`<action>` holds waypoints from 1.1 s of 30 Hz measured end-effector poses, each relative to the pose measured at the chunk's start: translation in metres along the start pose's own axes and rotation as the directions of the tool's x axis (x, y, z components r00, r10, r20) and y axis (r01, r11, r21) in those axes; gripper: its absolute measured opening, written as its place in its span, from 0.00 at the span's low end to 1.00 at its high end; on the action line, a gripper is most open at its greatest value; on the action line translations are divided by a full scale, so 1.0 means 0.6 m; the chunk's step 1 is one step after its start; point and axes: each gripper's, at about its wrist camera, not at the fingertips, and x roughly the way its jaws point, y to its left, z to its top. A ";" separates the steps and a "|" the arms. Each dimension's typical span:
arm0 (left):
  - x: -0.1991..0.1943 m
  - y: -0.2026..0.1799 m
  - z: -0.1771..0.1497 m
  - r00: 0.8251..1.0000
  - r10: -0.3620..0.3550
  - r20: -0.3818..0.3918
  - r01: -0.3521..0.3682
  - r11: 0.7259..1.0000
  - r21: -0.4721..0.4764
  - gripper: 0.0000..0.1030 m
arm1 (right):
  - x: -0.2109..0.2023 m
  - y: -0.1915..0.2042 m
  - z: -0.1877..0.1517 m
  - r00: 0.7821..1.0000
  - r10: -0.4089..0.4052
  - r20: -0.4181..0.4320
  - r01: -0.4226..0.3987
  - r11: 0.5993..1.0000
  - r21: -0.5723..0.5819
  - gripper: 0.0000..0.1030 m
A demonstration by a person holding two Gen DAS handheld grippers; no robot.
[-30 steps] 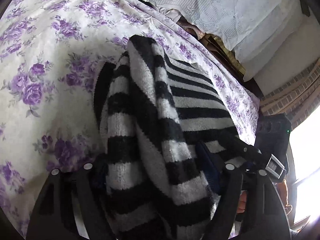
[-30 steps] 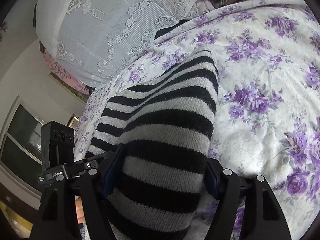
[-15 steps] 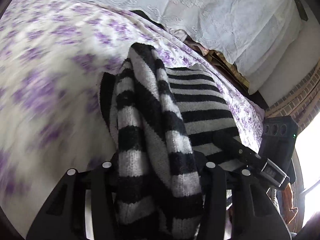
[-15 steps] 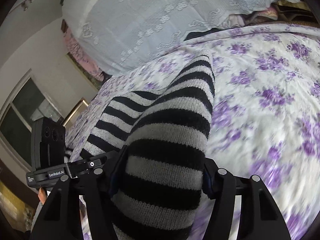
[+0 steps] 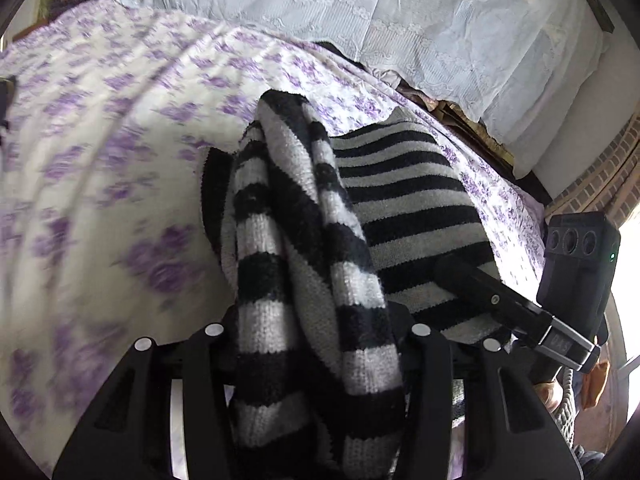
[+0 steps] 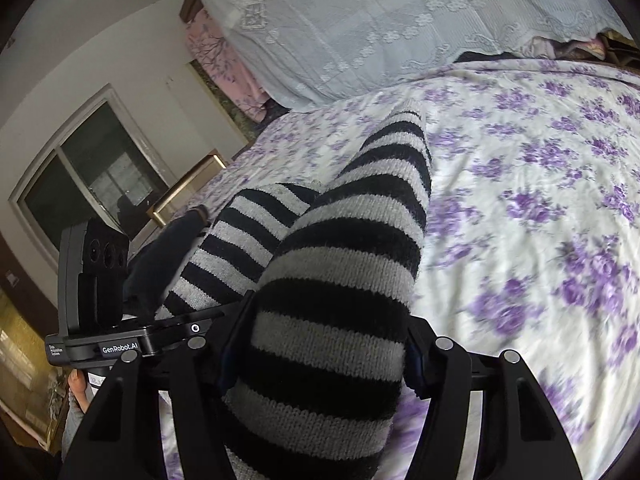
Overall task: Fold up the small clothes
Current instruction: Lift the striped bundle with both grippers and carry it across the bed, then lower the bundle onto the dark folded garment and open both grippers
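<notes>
A black-and-white striped knit sweater (image 5: 400,192) hangs between both grippers above a bed with a purple-flowered sheet (image 5: 100,140). My left gripper (image 5: 316,328) is shut on a bunched edge of it, the knit filling the gap between its fingers. My right gripper (image 6: 320,344) is shut on another thick fold of the same sweater (image 6: 348,240). The far part of the garment still rests on the sheet. Each wrist view shows the other gripper at its side: the right one (image 5: 496,304) and the left one (image 6: 132,340).
A white lace-covered pillow pile (image 5: 360,20) lies along the head of the bed. A brick wall (image 5: 600,176) and bright window stand at the right of the left wrist view. A dark window (image 6: 92,172) and a gold frame (image 6: 188,188) sit beyond the bed's edge.
Both grippers closed tighter on the sweater and rose, drawing it back across the sheet. More of the pillows and room came into view.
</notes>
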 end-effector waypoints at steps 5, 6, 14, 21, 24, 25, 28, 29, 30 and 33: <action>-0.092 0.012 -0.006 0.996 0.045 0.072 -0.046 0.999 0.012 0.45 | -0.008 0.082 0.003 0.998 0.056 0.022 -0.055 0.998 -0.034 0.62; -0.108 0.015 -0.007 0.995 0.057 0.086 -0.058 0.998 0.010 0.45 | -0.006 0.103 0.009 0.997 0.071 0.023 -0.070 0.997 -0.045 0.62; -0.257 0.086 0.006 0.959 0.175 0.221 -0.170 0.985 -0.043 0.45 | 0.045 0.270 0.068 0.987 0.162 -0.017 -0.162 0.972 -0.169 0.62; -0.379 0.198 0.017 0.910 0.271 0.313 -0.228 0.959 -0.166 0.45 | 0.138 0.429 0.115 0.963 0.250 -0.098 -0.267 0.931 -0.250 0.62; -0.414 0.243 0.015 0.889 0.312 0.336 -0.251 0.944 -0.214 0.45 | 0.190 0.475 0.132 0.948 0.284 -0.144 -0.313 0.915 -0.255 0.62; -0.426 0.263 0.014 0.882 0.324 0.343 -0.252 0.938 -0.237 0.45 | 0.208 0.490 0.135 0.942 0.293 -0.161 -0.326 0.910 -0.254 0.62; -0.437 0.307 0.015 0.878 0.333 0.344 -0.242 0.928 -0.282 0.45 | 0.253 0.525 0.140 0.934 0.296 -0.198 -0.342 0.901 -0.265 0.62; -0.436 0.326 0.015 0.879 0.333 0.342 -0.235 0.926 -0.296 0.45 | 0.266 0.532 0.142 0.934 0.292 -0.207 -0.342 0.900 -0.270 0.62; -0.434 0.343 0.014 0.881 0.332 0.337 -0.230 0.923 -0.308 0.45 | 0.281 0.539 0.143 0.934 0.283 -0.216 -0.337 0.899 -0.279 0.62; -0.397 0.390 0.007 0.895 0.328 0.302 -0.219 0.913 -0.344 0.45 | 0.318 0.544 0.134 0.939 0.246 -0.241 -0.311 0.905 -0.289 0.62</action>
